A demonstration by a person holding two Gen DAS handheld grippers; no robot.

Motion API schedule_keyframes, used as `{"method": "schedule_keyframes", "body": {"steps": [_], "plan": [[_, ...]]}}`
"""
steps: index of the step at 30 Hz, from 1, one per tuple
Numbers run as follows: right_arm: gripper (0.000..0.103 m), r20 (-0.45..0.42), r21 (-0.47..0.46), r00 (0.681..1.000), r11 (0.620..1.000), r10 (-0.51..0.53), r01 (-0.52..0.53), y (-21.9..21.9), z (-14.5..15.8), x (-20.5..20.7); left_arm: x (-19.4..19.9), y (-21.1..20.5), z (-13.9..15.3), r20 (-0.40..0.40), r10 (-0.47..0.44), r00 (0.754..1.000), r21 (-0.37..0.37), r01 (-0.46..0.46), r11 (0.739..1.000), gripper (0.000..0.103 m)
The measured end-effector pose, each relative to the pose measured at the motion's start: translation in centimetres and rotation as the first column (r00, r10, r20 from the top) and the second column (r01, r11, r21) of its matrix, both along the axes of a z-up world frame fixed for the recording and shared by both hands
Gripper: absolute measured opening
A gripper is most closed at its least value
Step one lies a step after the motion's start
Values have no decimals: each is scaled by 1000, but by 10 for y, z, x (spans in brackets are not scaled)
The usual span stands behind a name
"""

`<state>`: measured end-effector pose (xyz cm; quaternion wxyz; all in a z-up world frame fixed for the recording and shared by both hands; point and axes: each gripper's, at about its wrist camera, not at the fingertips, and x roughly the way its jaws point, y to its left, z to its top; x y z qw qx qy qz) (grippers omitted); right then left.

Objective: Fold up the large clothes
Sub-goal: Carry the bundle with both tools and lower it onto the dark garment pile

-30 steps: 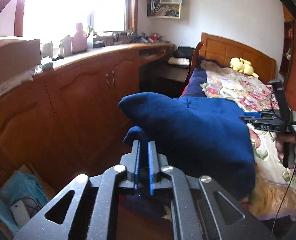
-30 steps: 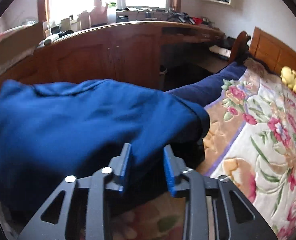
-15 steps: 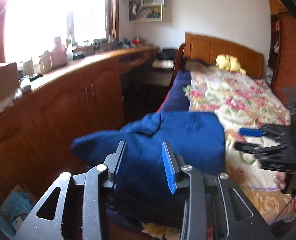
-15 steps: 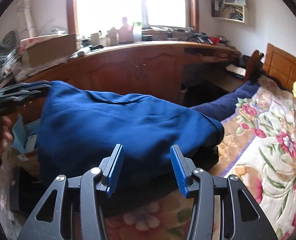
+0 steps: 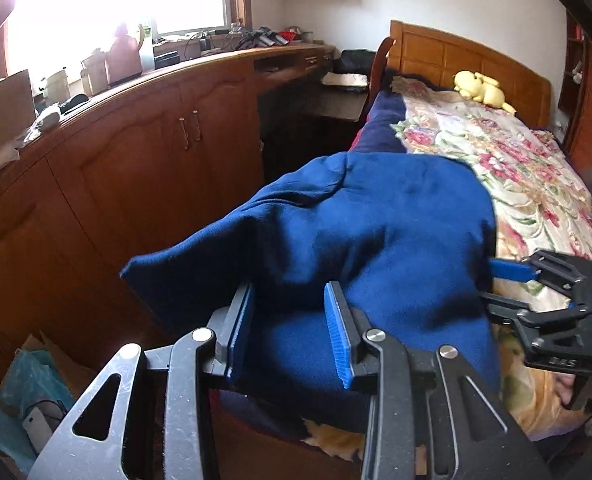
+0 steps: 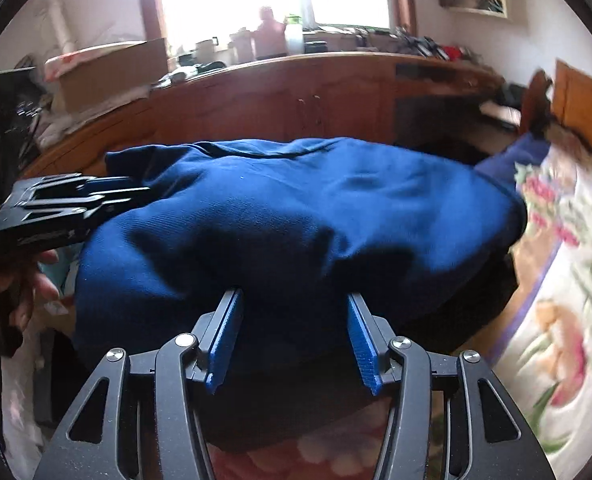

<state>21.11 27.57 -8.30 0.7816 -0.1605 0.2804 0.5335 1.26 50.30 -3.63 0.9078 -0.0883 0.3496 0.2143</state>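
- Blue fleece garment point(image 5: 376, 240) is being left in a thick, rounded heap at the near corner of the bed point(image 5: 528, 168), on the flowered bedspread point(image 6: 568, 280), with one pointed corner hanging out past the bed edge toward the wooden cabinets point(image 5: 135, 168).
- Jaws of the left gripper point(image 5: 291, 332) are being spread and have just been opening; cloth is lying between them, but no pinch is being made on it.
- Jaws of the right gripper point(image 6: 293, 336) are likewise being held apart and have just been opening, with the dark underside of the fold between them and nothing being squeezed.
- With both grips being let go at once, the fold is being trusted to its own weight; the overhanging corner is judged likely to be dragged down, and the heap with it, toward the floor.
- Loose fleece is at risk of being snagged on the ribbed pads as the grippers are drawn back, so the top layer may be pulled open again.
- Because the bundle is domed, not flat, layers are likely being stacked unevenly, and a later fold may be skewed.
- Contact between cloth and the right pads is possibly being kept; motion blur in the right wrist view is making that uncertain.
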Motion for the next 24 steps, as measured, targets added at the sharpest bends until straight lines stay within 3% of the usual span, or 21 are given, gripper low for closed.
{"method": "schedule_keyframes", "body": {"steps": [2, 5, 7, 11, 17, 24], "plan": [[53, -4, 2, 1000, 1000, -26, 26, -3, 1, 1, -6, -2, 6, 29, -2, 1000, -20, 2, 1000, 52], [53, 73, -34, 996, 998, -46, 49, -9, 10, -9, -12, -10, 16, 53, -1, 999, -11, 2, 1000, 64], [53, 89, -33, 994, 998, -57, 60, -18, 16, -14, -16, -19, 24, 65, -5, 998, 11, 4, 1000, 64], [54, 91, 5, 994, 998, -61, 61, -48, 31, -26, -20, -42, 40, 81, -21, 996, 64, 16, 998, 77], [56, 90, 46, 989, 993, -116, 112, -112, 46, -35, -19, -84, 60, 121, -65, 991, 132, 48, 990, 79], [66, 123, 60, 969, 976, -214, 208, -204, 55, -56, -4, -145, 62, 134, -120, 984, 118, 105, 988, 79]]}}
